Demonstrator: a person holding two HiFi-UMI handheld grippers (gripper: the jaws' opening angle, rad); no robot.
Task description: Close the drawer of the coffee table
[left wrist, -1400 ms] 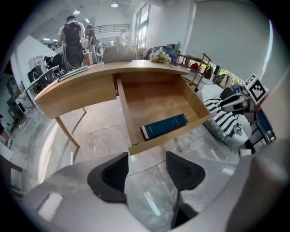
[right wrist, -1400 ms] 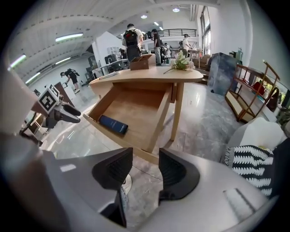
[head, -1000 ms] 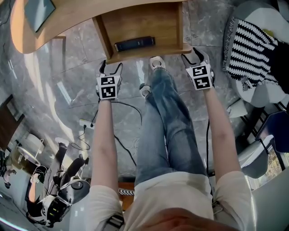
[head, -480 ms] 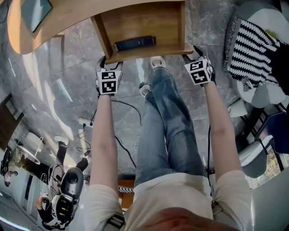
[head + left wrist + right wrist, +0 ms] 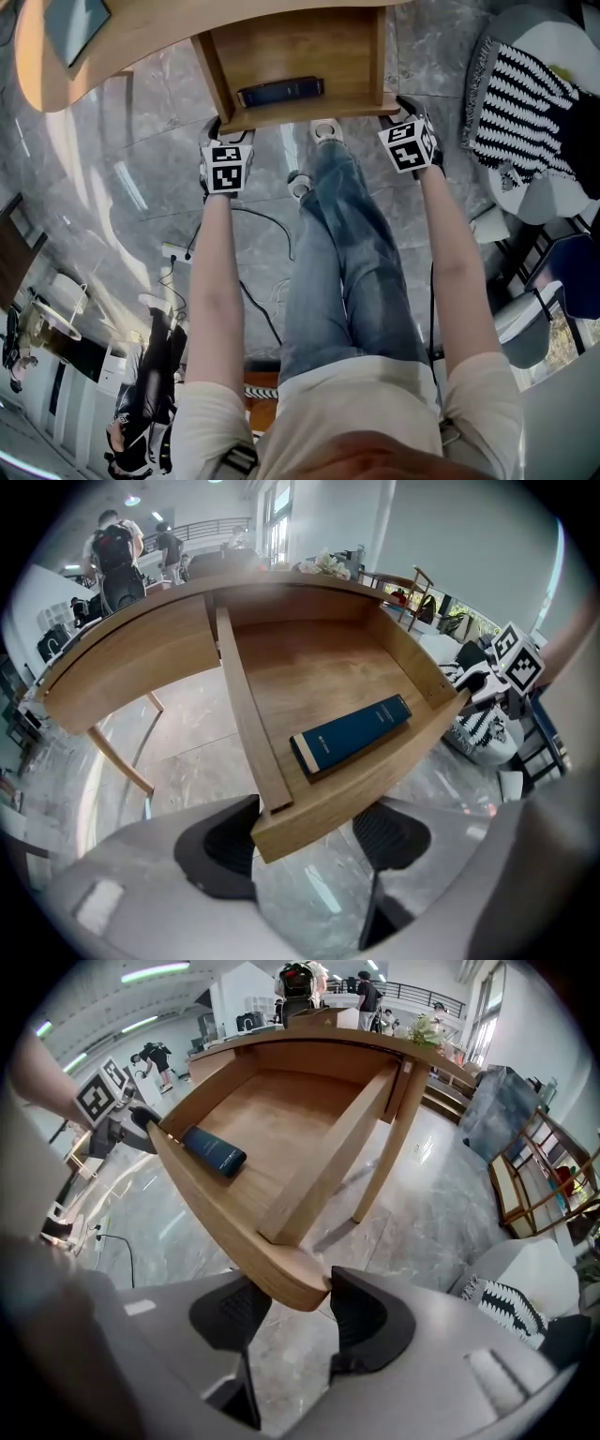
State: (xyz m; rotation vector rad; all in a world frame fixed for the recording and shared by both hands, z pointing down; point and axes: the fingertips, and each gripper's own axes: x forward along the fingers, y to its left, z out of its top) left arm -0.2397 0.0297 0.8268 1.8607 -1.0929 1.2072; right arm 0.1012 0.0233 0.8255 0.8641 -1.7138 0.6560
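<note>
So, the drawer (image 5: 291,42) is seen pulled well out from under the coffee table (image 5: 141,33), top centre of the head view, with its curved front panel at the bottom edge of the opening. A dark blue book (image 5: 279,91) is laid flat inside, just behind that front panel. Below the drawer, a pair of legs (image 5: 347,253) in jeans is stretched over the marble floor (image 5: 122,187), and a black-and-white striped throw (image 5: 520,94) is parked at the upper right.

The left gripper (image 5: 314,822) is pointed steeply down at the drawer's left front corner as framed in the head view. In the left gripper view that corner is sat right between the fingers (image 5: 220,846), which are spread wide and released. The wood isn't being squeezed, though the left-of-frame finger is tucked close against it.

The right gripper (image 5: 295,1312) is lined up on the opposite front corner, upper right of centre in the head view. Its fingers (image 5: 370,1321) have just been closing, and in the right gripper view the rounded corner of the front panel is caught between them. The right-of-frame finger is pressed against the end of the wood, and the other one is half covered behind the panel, so the corner looks grasped.
</note>
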